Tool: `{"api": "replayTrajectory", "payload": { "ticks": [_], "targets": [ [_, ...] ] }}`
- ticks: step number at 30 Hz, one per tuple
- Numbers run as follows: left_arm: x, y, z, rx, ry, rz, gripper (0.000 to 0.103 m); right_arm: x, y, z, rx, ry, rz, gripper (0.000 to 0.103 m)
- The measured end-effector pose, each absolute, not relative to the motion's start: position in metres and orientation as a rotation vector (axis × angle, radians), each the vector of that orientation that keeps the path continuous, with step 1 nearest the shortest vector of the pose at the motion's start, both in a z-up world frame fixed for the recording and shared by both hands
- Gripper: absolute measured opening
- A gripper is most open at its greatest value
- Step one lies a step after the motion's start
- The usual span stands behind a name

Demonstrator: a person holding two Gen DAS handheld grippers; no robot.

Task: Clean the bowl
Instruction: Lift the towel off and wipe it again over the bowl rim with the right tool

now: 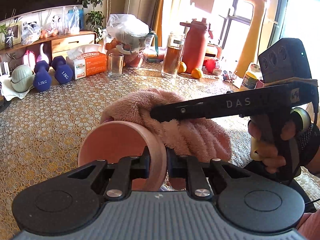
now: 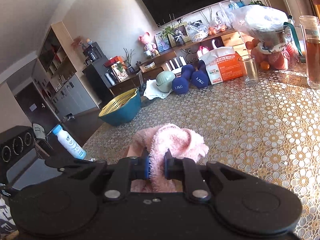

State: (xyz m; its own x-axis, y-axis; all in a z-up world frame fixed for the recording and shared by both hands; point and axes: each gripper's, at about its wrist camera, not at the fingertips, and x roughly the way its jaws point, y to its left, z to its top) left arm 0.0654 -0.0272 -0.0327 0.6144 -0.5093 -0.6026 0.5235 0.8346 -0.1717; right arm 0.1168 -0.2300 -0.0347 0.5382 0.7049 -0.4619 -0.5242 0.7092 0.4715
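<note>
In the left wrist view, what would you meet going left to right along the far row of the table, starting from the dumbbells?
Dumbbells → tissue box → empty glass → tea jar → red flask.

Left gripper (image 1: 157, 165) is clamped down on the rim of the bowl (image 1: 120, 140), one finger inside and one outside, holding it tipped on its side. Right gripper (image 2: 157, 167) comes in from the right, pinched tight on the cloth (image 2: 172, 140). A hand (image 1: 268, 140) is wrapped around the right gripper's handle.
</note>
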Motion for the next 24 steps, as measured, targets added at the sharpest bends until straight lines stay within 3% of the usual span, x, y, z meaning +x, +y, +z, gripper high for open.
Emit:
{"api": "replayTrajectory", "payload": {
  "ticks": [10,24],
  "targets": [
    [0.062,-0.007,-0.036,-0.066,0.683,-0.592,0.015,0.125,-0.234,-0.074,0.249,0.802,0.648,0.012],
    [0.060,-0.004,-0.039,-0.082,0.669,-0.594,0.015,0.094,-0.225,-0.014,0.284,0.673,0.788,0.012]
  ]
}}
